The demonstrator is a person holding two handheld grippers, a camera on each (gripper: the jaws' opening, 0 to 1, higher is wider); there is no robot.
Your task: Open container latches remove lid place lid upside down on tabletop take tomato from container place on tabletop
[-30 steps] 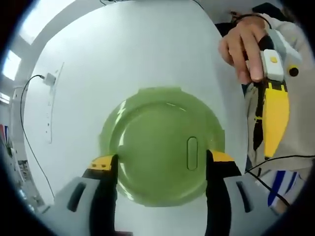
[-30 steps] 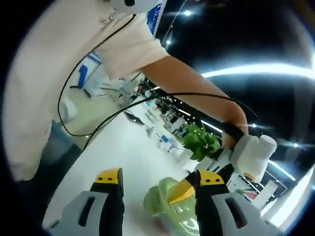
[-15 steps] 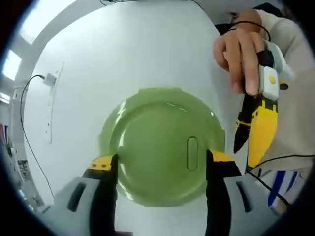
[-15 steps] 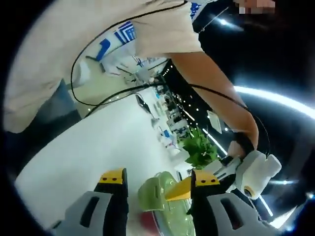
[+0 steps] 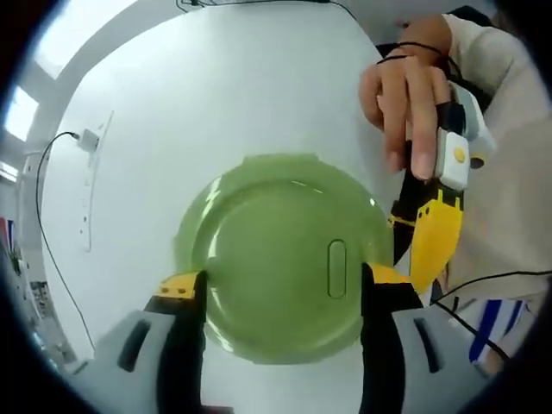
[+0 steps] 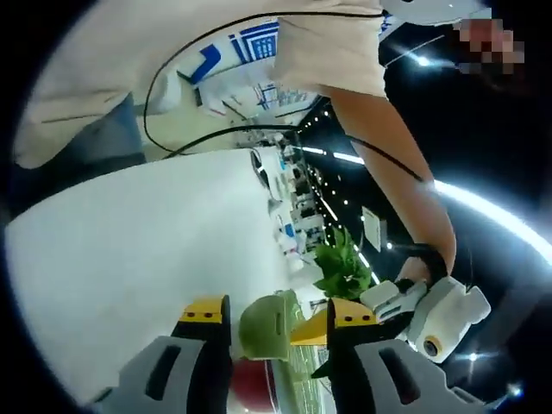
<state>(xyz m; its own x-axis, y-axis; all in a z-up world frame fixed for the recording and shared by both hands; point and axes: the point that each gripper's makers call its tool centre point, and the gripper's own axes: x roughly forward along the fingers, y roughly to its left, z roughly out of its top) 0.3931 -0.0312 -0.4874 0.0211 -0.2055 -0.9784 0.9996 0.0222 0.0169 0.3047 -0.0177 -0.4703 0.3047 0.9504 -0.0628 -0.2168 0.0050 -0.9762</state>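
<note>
- Left gripper [image 5: 280, 289]: jaws apart, one each side of the green lid [image 5: 280, 254], at its near edge; can't tell if they touch it.
- Lid on white table [image 5: 216, 95], oval tab [image 5: 336, 268] facing the camera.
- Right gripper [image 6: 272, 332]: jaws apart, nothing between them, pointed at a lid latch [image 6: 266, 326].
- Tomato [image 6: 250, 384]: red, seen under the lid edge.
- Hand [image 5: 405, 99] holds the right gripper beside the lid's right edge.
</note>
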